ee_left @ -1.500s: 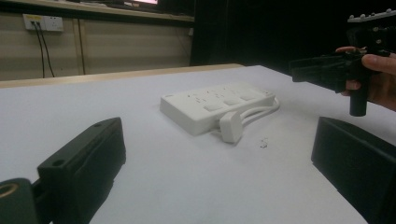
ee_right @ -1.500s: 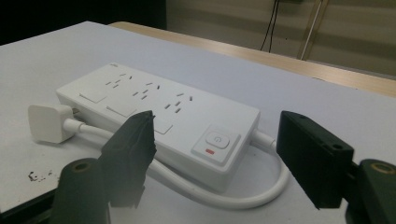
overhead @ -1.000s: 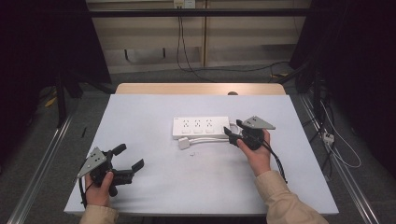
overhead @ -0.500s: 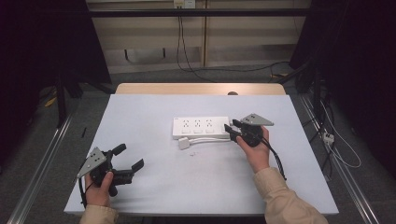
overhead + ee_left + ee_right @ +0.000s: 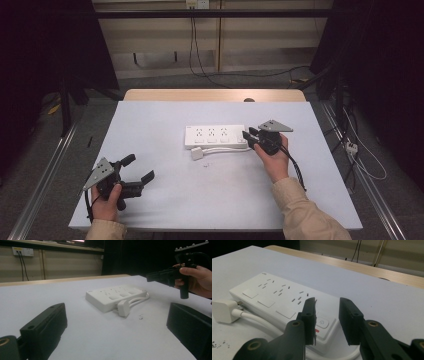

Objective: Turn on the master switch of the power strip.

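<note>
Power strip (image 5: 215, 136) lies on white table (image 5: 165, 125); right gripper (image 5: 248, 137) fingers closing, empty.

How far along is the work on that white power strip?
Early on. Done: nothing visibly. In hand: the right gripper hovers over the power strip's switch end, jaws just narrowing, gripping nothing. Left: its plug lies loose beside it; the left gripper rests open, far off.

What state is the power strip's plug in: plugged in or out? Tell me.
Out. The plug lies loose on the table beside the power strip, its prongs bare in the right gripper view.
</note>
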A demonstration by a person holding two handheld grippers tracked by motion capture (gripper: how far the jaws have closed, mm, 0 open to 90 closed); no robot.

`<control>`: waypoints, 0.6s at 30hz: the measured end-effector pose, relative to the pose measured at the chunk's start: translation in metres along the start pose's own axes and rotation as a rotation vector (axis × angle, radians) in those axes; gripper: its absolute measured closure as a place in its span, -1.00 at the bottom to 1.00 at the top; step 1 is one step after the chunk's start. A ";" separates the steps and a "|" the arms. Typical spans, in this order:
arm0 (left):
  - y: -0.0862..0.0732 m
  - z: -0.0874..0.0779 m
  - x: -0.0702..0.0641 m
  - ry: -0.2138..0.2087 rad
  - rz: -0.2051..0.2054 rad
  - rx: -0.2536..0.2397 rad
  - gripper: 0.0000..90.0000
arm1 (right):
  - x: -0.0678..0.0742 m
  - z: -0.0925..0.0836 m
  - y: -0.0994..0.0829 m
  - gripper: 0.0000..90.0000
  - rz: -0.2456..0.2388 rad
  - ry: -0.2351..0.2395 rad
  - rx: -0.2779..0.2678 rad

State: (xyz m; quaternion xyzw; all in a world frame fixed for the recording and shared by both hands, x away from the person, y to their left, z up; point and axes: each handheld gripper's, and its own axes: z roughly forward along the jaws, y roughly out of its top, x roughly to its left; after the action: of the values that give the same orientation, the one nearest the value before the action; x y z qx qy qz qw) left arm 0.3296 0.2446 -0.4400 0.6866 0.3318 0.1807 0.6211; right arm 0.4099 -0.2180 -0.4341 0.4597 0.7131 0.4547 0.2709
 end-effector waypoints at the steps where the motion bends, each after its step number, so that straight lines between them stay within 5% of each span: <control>1: 0.000 0.000 0.000 0.000 0.000 0.001 -0.94 | -0.001 0.000 0.000 0.51 0.000 -0.002 0.002; 18: 0.000 0.002 -0.001 -0.005 0.004 0.006 -0.94 | -0.003 0.009 -0.004 0.79 0.018 0.004 0.039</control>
State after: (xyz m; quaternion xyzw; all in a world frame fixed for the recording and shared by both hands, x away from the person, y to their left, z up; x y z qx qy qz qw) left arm 0.3303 0.2430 -0.4403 0.6896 0.3293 0.1792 0.6196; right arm 0.4166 -0.2179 -0.4412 0.4705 0.7183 0.4438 0.2564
